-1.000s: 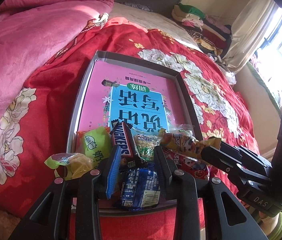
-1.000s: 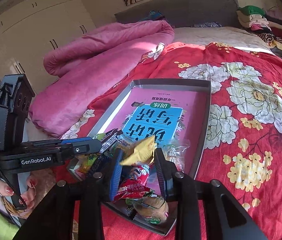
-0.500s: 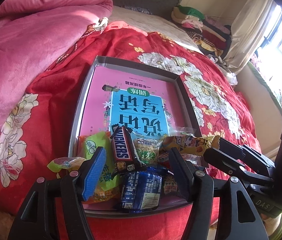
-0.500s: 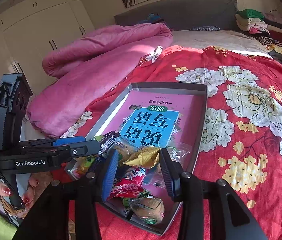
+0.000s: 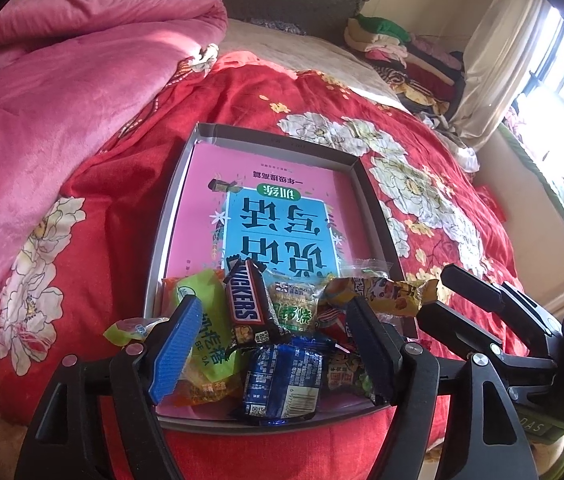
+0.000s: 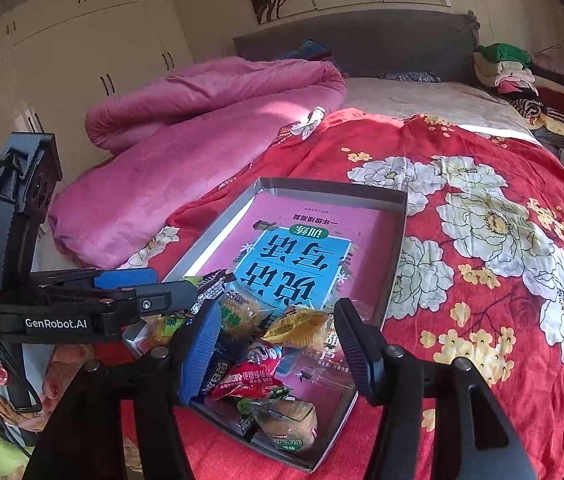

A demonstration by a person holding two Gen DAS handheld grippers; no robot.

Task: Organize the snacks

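Snacks point(image 5: 266, 340): heaped at near end of grey tray point(image 5: 170, 208) on red bedspread point(image 5: 421, 184). Your left gripper point(image 5: 274, 344) and right gripper point(image 6: 278, 344) straddle the pile, jaws just opened, holding nothing. Snickers bar point(image 5: 248, 308), long axis pointing away, lies nearest your left.

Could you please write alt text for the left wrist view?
The left gripper hangs with open fingers over a pile of wrapped snacks, a brown Snickers bar uppermost, at the near end of a shallow grey cardboard tray lined with a pink and blue book on a red floral quilt.
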